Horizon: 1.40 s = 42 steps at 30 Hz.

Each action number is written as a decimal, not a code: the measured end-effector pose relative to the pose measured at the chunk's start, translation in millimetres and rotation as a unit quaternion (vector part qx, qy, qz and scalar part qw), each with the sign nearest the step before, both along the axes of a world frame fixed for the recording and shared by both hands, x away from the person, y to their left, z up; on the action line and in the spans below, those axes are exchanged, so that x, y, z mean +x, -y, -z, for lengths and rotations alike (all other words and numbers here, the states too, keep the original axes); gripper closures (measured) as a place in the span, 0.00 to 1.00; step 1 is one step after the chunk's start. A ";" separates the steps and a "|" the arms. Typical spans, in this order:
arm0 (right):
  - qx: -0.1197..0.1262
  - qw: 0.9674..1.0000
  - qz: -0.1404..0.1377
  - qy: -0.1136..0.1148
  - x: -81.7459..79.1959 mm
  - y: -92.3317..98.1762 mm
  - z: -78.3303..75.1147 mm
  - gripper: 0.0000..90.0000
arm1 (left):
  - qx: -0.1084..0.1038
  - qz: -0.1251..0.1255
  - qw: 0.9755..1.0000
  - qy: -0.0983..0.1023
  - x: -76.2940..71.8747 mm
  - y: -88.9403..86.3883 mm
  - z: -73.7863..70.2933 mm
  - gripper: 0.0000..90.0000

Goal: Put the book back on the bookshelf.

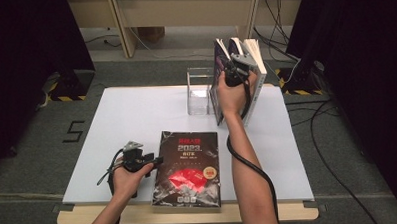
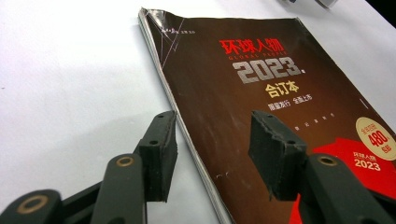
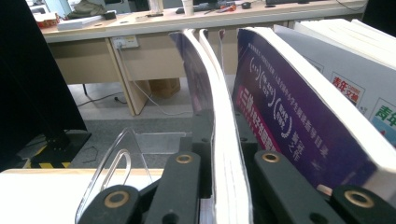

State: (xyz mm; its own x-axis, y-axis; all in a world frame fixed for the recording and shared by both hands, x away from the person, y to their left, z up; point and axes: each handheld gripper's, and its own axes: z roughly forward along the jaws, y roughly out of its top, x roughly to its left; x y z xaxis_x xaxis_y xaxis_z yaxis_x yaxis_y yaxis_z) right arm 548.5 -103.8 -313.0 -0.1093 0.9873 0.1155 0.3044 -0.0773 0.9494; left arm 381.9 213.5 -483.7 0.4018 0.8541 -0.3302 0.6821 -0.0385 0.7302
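— What are the right gripper's (image 3: 219, 186) fingers (image 3: 180, 186) doing?
— They are clamping on a thin upright book (image 3: 224, 154), standing at the left of the row of books (image 1: 250, 65) beside the clear acrylic stand (image 1: 198, 92) at the desk's (image 1: 136, 109) far edge.

— And the left gripper (image 2: 212, 149)?
— Its fingers (image 2: 161, 149) are standing open, straddling the spine edge of the dark 2023 magazine volume (image 2: 261, 93), which is lying flat at the desk's near edge.

— How far along is the shelving?
— Apparently midway: several books are standing in place, while the flat volume is waiting to be lifted.
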 end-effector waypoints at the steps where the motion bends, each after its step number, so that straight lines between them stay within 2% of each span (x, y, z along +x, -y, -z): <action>1: 0.001 1.000 0.003 0.001 0.3 -0.2 -0.3 0.94 | 0.000 0.000 1.000 0.000 0.0 -0.2 0.1 0.57; 7: 0.006 1.000 0.015 0.013 2.2 -1.5 -0.7 0.94 | 0.000 0.001 1.000 0.000 0.2 0.0 0.1 0.57; 12: 0.000 1.000 0.021 0.024 4.9 -4.6 3.2 0.94 | 0.000 0.002 1.000 0.001 0.2 -0.8 -0.1 0.57; 16: -0.001 0.999 0.025 0.022 6.9 -6.5 8.4 0.94 | 0.000 0.004 1.000 0.003 0.1 -0.8 -0.3 0.57; 25: -0.011 0.999 0.023 0.022 6.3 -7.0 8.6 0.91 | 0.001 0.004 1.000 0.001 -0.5 0.7 0.2 0.57; 35: -0.026 0.999 0.009 0.016 -6.0 -8.4 12.8 0.83 | 0.001 0.005 1.000 0.001 -1.2 1.5 0.9 0.57; 42: -0.027 0.999 0.014 0.014 -21.0 -3.7 20.4 0.80 | 0.004 0.008 1.000 -0.001 -1.6 2.5 1.6 0.57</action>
State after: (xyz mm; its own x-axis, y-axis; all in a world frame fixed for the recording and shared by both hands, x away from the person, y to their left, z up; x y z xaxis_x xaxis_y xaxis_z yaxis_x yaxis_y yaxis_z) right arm 527.5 -100.1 -333.4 -0.0841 0.9947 0.0592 0.2764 -0.0338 0.9605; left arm 380.2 211.0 -485.3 0.4151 0.8498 -0.3250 0.6829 -0.0550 0.7284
